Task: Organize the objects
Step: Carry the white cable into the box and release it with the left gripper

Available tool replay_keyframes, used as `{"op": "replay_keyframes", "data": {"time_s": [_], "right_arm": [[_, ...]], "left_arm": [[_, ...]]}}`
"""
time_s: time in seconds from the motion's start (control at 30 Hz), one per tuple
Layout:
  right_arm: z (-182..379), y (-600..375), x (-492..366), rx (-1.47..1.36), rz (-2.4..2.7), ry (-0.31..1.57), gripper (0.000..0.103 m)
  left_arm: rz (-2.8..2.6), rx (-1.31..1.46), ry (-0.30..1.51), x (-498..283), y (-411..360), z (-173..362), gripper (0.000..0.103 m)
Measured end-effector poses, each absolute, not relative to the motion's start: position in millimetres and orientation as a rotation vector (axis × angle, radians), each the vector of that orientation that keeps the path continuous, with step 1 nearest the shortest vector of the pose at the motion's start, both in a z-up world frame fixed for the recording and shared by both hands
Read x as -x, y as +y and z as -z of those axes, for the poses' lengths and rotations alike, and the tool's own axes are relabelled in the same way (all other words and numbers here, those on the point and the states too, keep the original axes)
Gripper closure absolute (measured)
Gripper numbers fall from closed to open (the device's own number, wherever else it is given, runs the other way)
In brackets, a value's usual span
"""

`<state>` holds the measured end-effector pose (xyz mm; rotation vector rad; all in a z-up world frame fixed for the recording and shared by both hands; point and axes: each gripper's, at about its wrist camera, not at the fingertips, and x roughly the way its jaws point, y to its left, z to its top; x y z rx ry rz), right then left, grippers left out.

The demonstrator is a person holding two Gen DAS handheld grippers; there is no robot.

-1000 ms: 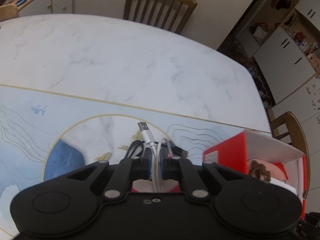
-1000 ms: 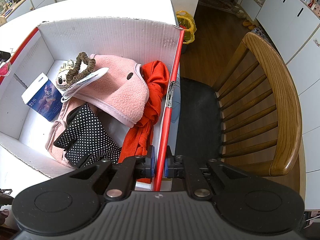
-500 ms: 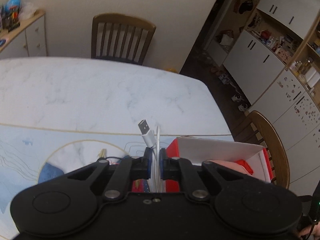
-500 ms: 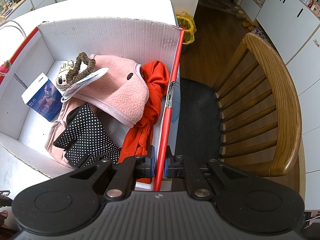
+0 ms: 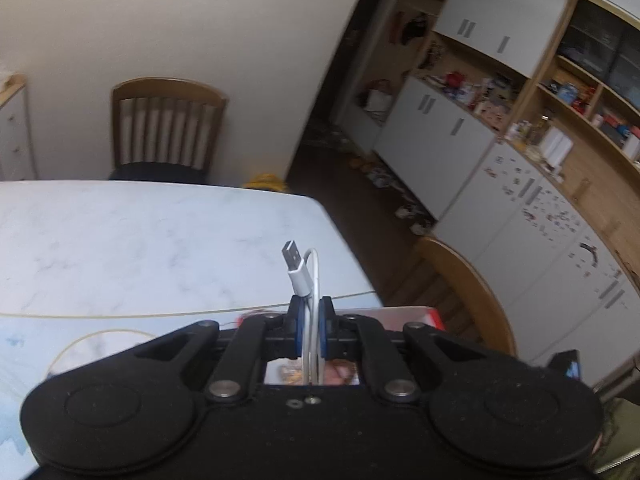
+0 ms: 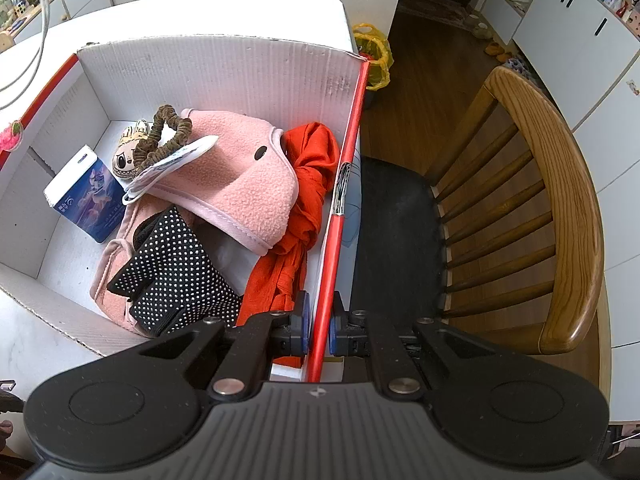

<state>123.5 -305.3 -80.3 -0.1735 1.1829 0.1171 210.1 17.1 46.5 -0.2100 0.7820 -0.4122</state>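
Note:
My left gripper (image 5: 310, 320) is shut on a white USB cable (image 5: 306, 276), its plug sticking up above the fingertips, held high over the marble table (image 5: 140, 240). The cable's loop shows at the top left of the right wrist view (image 6: 28, 40). My right gripper (image 6: 319, 326) is shut on the red right wall (image 6: 344, 184) of an open white cardboard box (image 6: 224, 76). The box holds a pink fleece (image 6: 240, 176), an orange cloth (image 6: 304, 208), a black dotted cloth (image 6: 176, 276), a blue pack (image 6: 86, 194), a brown scrunchie (image 6: 160, 136) and a small doll face (image 6: 126, 156).
A wooden chair with a black seat (image 6: 520, 208) stands right of the box. Another chair (image 5: 164, 128) stands at the table's far side. White cupboards and cluttered shelves (image 5: 520, 120) line the right wall. A yellow bag (image 6: 372, 56) lies on the floor.
My left gripper has lifted the white cable off the table and swung right, toward the box. The right gripper has kept its hold on the box wall.

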Motion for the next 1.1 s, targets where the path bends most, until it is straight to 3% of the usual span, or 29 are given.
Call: {"op": "replay_keyframes", "data": {"time_s": [0.63, 1.1], "right_arm": [[79.0, -304.3, -124.3, 0.17, -0.119, 1.182, 0.094], [79.4, -304.7, -123.6, 0.171, -0.118, 1.182, 0.094]], "left_arm": [[0.626, 0.113, 0.945, -211.4, -71.1, 7.9, 0.098], [0.591, 0.027, 0.982, -230.2, -80.3, 42.2, 0.098]]}}
